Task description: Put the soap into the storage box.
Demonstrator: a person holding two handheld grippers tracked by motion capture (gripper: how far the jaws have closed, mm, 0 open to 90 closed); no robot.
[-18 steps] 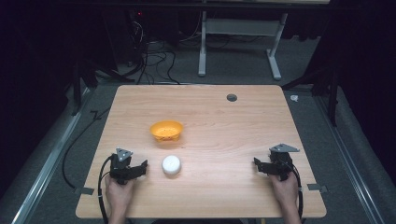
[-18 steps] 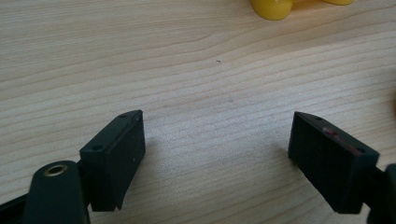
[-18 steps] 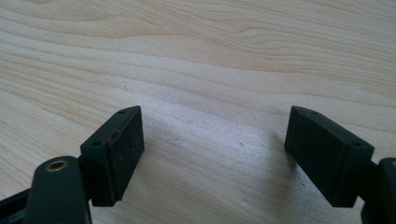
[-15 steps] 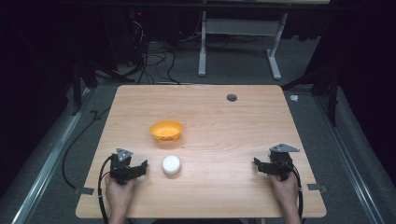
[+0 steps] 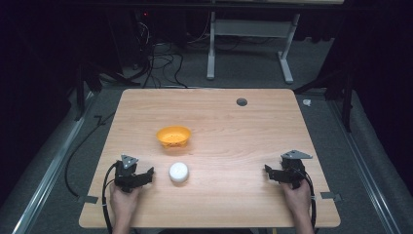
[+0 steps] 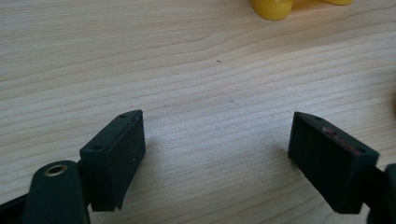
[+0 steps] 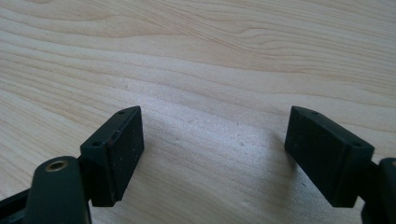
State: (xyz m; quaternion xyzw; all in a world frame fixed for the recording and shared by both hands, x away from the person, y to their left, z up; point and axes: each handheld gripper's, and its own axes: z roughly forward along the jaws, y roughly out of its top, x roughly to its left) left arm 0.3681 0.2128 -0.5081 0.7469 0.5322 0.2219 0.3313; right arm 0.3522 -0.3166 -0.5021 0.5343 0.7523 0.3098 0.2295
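Note:
An orange bowl (image 5: pixel 173 135) sits left of the table's middle, and its yellow-orange edge (image 6: pixel 273 8) peeks in at the top of the left gripper view. A small white round object (image 5: pixel 178 172) lies in front of the bowl. My left gripper (image 5: pixel 148 174) rests near the front left, a short way left of the white object, open with bare wood between its jaws (image 6: pixel 217 140). My right gripper (image 5: pixel 267 170) rests near the front right, open over bare wood (image 7: pixel 212 140).
The wooden table (image 5: pixel 219 117) has a dark round grommet (image 5: pixel 241 102) near its far edge. Cables lie on the grey floor (image 5: pixel 160 68) beyond it, by a white desk frame (image 5: pixel 248 36). A metal rail (image 5: pixel 53 161) runs along the left.

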